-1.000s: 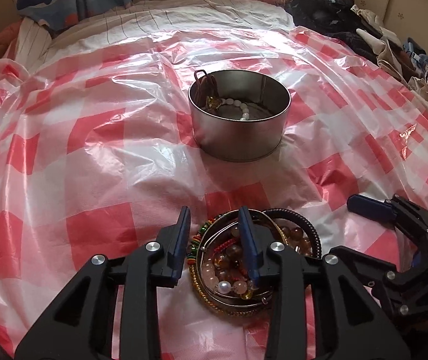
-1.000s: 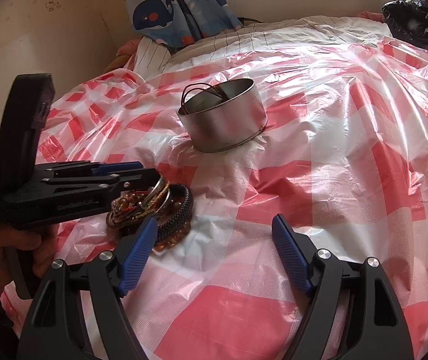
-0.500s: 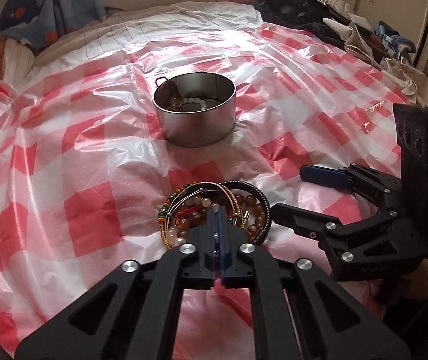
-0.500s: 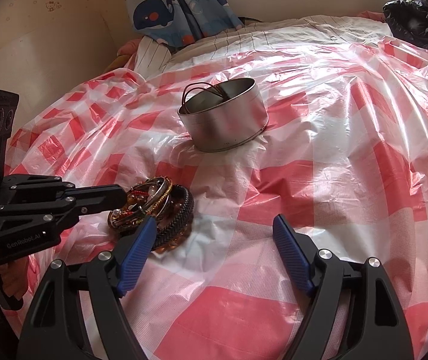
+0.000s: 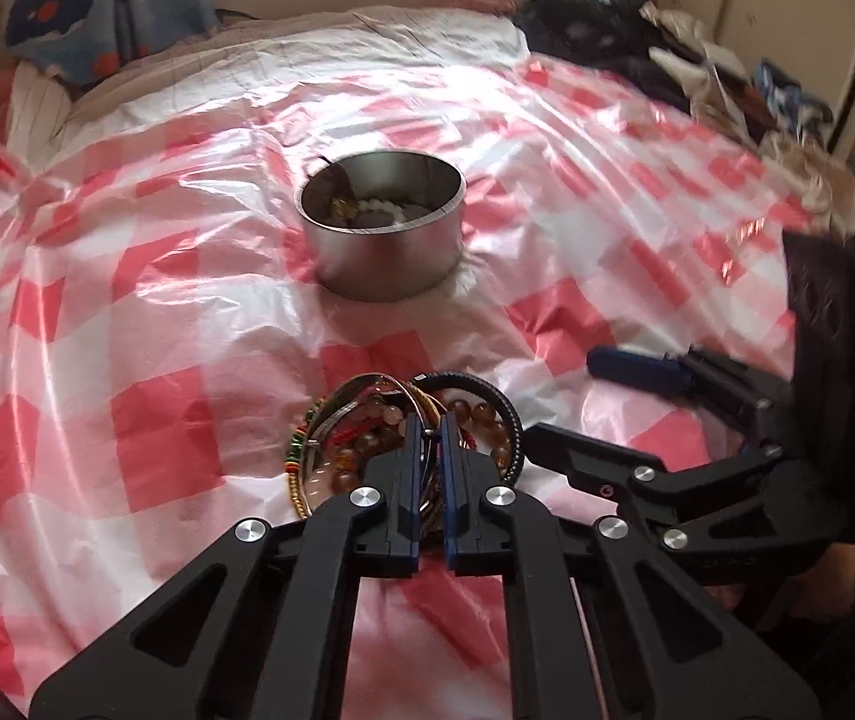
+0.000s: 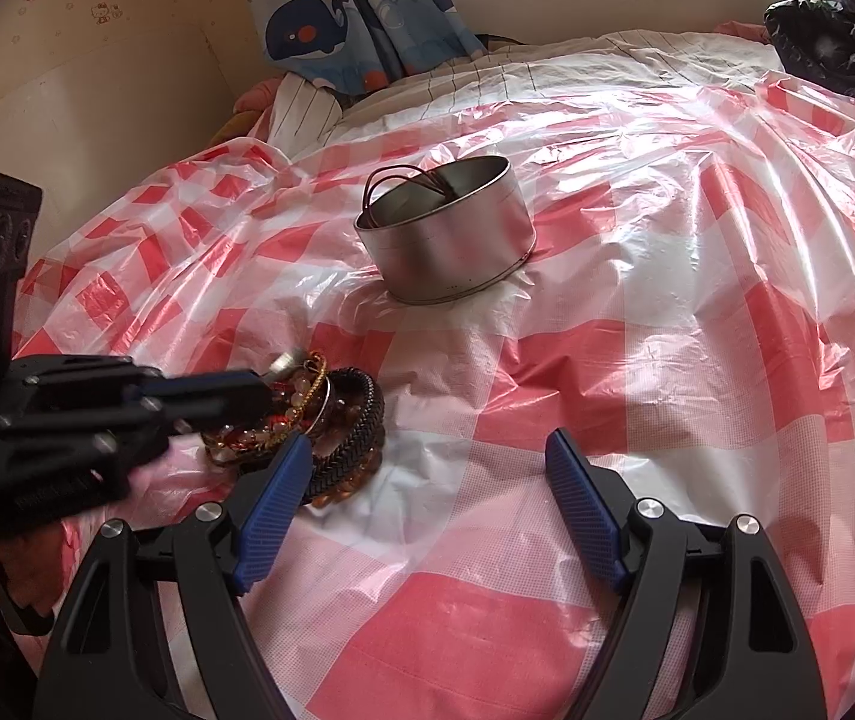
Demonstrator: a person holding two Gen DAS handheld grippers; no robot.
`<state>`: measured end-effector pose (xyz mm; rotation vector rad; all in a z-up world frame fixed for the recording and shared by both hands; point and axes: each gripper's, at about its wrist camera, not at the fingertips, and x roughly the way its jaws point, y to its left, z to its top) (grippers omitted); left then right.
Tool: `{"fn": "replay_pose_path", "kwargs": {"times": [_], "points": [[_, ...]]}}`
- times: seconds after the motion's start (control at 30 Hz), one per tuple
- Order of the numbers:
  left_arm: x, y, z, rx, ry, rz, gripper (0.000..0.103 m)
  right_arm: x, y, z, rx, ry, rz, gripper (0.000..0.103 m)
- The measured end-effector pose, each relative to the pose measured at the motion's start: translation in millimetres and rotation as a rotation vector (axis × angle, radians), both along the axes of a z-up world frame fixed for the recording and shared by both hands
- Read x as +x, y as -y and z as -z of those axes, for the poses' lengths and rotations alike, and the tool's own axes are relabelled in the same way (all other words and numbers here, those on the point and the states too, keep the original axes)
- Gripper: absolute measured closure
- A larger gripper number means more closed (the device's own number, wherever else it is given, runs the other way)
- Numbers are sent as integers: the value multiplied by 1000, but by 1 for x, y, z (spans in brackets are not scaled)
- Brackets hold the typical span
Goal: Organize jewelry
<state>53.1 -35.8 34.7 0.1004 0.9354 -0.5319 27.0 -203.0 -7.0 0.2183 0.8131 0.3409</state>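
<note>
A pile of bracelets (image 5: 355,444) (image 6: 283,429) lies on the red-checked plastic sheet, near me. My left gripper (image 5: 427,438) (image 6: 262,387) reaches into the pile, its jaws closing almost together on a thin silver bangle (image 5: 367,383) (image 6: 324,399) that tilts up from the heap. A black braided bracelet (image 5: 502,414) (image 6: 361,426) rests at the pile's right side. Farther back stands a round metal tin (image 5: 385,246) (image 6: 451,252) holding a white bead bracelet and a few thin rings. My right gripper (image 6: 427,468) (image 5: 595,402) waits open just right of the pile, with nothing between its fingers.
The plastic sheet (image 6: 667,330) covers a bed. Whale-print curtains (image 6: 331,18) hang behind it by the wall. Dark clothes and bags (image 5: 607,42) are heaped at the far right edge of the bed.
The left jaws, wide over the pile a second ago, have come together on the thin bangle. The left gripper pulled back and rose a little. The right gripper stayed still.
</note>
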Motion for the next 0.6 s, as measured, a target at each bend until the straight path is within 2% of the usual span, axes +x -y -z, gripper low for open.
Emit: {"fn": "replay_pose_path", "kwargs": {"times": [0.13,0.23,0.3,0.43,0.5,0.6], "points": [[-7,-27,-18,-103,-6,-35,98,0,0,0,-1,0,0,26],[-10,-41,-21,-100,3,-69,98,-2,1,-2,2,15,4,26],[-11,-52,-23,-126,1,-100,98,-11,0,-10,-4,75,1,26],[-8,-74,-25,-169,16,-177,98,-22,-35,-28,-71,162,-143,26],[-6,-80,-23,-185,13,-206,98,-21,-52,-31,-85,165,-220,26],[-3,-85,-23,-194,17,-227,98,-6,-66,-32,-32,121,-274,26]]}}
